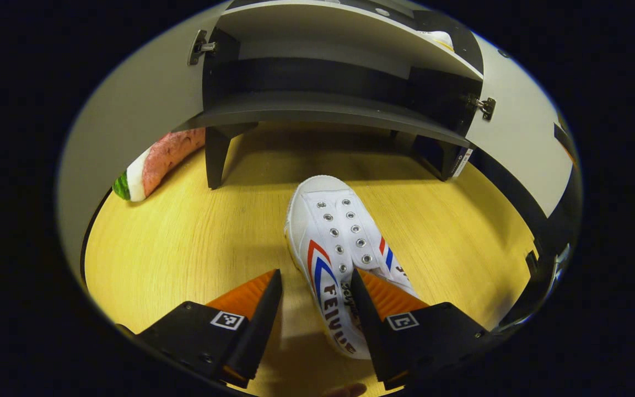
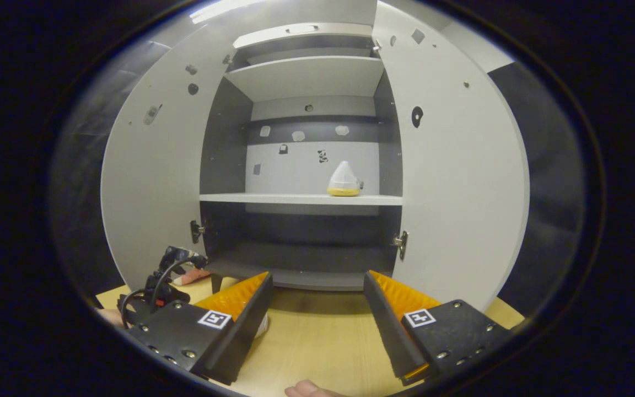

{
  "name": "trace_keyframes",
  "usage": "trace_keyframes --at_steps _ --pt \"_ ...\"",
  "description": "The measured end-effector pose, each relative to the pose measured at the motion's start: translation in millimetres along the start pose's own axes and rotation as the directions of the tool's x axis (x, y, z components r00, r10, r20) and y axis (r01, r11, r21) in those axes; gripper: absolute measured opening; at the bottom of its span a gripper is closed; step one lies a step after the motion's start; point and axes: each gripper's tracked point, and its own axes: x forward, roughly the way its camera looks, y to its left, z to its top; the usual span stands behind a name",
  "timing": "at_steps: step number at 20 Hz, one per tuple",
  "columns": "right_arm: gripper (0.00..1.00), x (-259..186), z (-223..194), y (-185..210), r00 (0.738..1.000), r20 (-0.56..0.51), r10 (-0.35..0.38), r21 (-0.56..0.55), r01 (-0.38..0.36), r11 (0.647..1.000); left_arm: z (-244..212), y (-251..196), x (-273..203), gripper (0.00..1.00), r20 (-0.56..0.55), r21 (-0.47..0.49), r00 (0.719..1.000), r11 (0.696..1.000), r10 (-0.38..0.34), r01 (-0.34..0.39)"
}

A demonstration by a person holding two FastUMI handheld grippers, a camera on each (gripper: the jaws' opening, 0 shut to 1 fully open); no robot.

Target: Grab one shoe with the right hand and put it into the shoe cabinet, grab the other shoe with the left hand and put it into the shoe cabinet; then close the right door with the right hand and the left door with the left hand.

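A white shoe [image 1: 345, 248] with red and blue stripes lies on the yellow wooden floor [image 1: 185, 248], toe toward the cabinet [image 1: 323, 107]. My left gripper [image 1: 315, 281] is open low over its heel end; the shoe's side wall sits between the fingers and the right finger [image 1: 383, 309] covers its opening. In the right gripper view, a second white shoe [image 2: 344, 181] with a yellow sole stands on the middle shelf [image 2: 295, 198]. My right gripper [image 2: 318, 284] is open and holds nothing, in front of the cabinet's bottom shelf [image 2: 306, 259]. The left gripper [image 2: 166, 278] appears low at the left.
Both cabinet doors stand open: the left door [image 2: 152, 182] and the right door [image 2: 461, 165], each swung out toward me. A watermelon-slice toy [image 1: 155, 162] lies on the floor by the left door. A person's fingertip [image 2: 306, 389] shows at the bottom edge.
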Motion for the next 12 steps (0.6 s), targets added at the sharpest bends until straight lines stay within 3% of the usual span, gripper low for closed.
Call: trace_keyframes --at_steps 1,3,4,6,8,10,12 --pt "0.98 -0.3 -0.9 -0.9 1.0 0.001 0.002 0.012 -0.002 1.0 1.3 -2.5 1.2 0.79 -0.008 0.006 1.0 1.0 -0.017 0.017" --pt "0.98 -0.4 -3.3 -4.0 1.0 0.003 0.002 0.039 -0.003 0.999 3.5 -8.8 4.4 0.65 -0.017 -0.012 0.999 0.999 -0.038 0.038" --pt "0.98 -0.3 -6.1 -5.6 1.0 0.001 0.002 0.052 -0.002 0.999 5.0 -6.8 5.0 0.52 -0.001 -0.022 1.0 0.999 -0.031 0.031" --pt "0.98 -2.6 -12.1 -10.0 1.0 -0.009 0.0 0.078 0.0 0.997 9.2 -1.6 -2.2 0.43 0.028 -0.064 1.0 0.998 -0.003 0.005" --pt "0.99 -5.2 -17.6 -14.4 1.0 -0.02 0.002 0.103 0.0 0.995 15.8 3.6 -4.5 0.22 0.059 -0.057 0.998 0.998 0.025 -0.022" --pt "0.99 -7.2 -21.4 -17.1 0.999 -0.03 0.011 0.119 -0.007 0.993 19.3 5.3 -12.1 0.08 0.069 -0.033 0.995 0.997 0.07 -0.068" --pt "0.98 -7.6 -22.3 -21.2 0.999 -0.031 0.014 0.118 -0.01 0.993 30.3 3.6 -27.0 0.02 0.105 -0.027 0.991 0.997 0.077 -0.075"
